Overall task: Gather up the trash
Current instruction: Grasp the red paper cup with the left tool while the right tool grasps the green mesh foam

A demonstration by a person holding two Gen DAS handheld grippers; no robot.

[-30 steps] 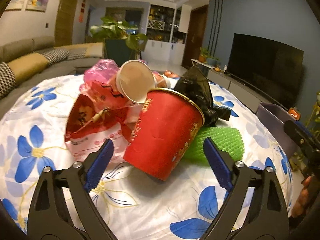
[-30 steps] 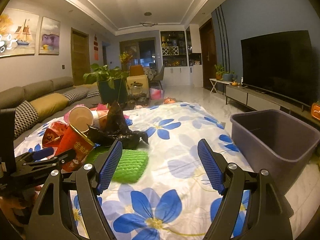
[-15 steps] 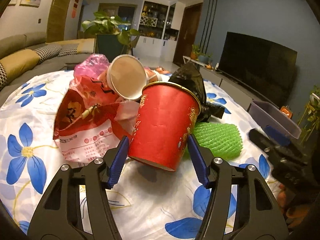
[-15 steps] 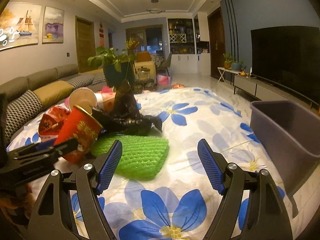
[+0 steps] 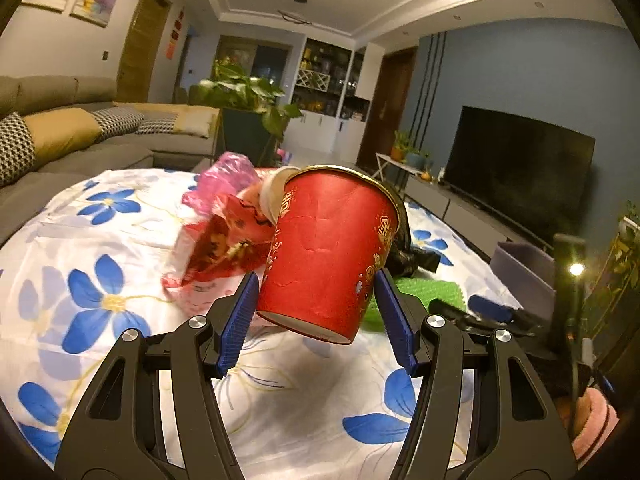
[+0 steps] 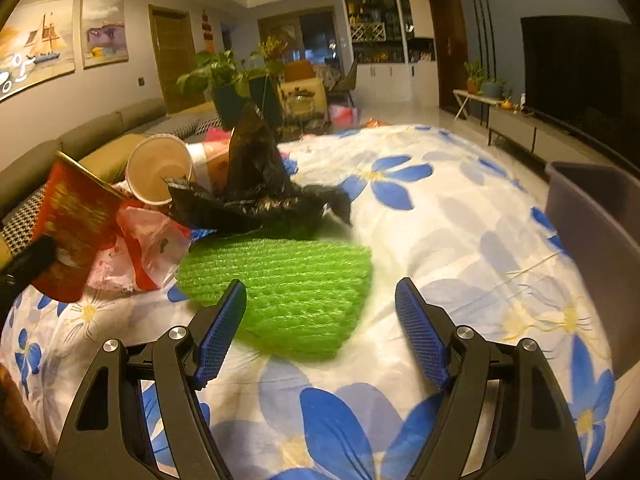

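Observation:
My left gripper (image 5: 316, 316) is shut on a big red paper cup (image 5: 328, 248) and holds it tilted above the flowered cloth; the cup also shows at the left of the right wrist view (image 6: 76, 224). Behind it lie a red and pink plastic bag (image 5: 220, 232), a white paper cup (image 6: 158, 174), a crumpled black bag (image 6: 252, 188) and a green foam net (image 6: 288, 284). My right gripper (image 6: 320, 332) is open and empty, just in front of the green net. A grey bin (image 6: 600, 232) stands at the right.
The trash lies on a table under a white cloth with blue flowers (image 6: 420, 208). A sofa (image 5: 72, 136) runs along the left, a potted plant (image 5: 248, 96) stands behind, and a TV (image 5: 520, 168) on a low unit is at the right.
My left gripper closed on the red cup and lifted it off the cloth. My right gripper moved forward and left toward the green net, staying open.

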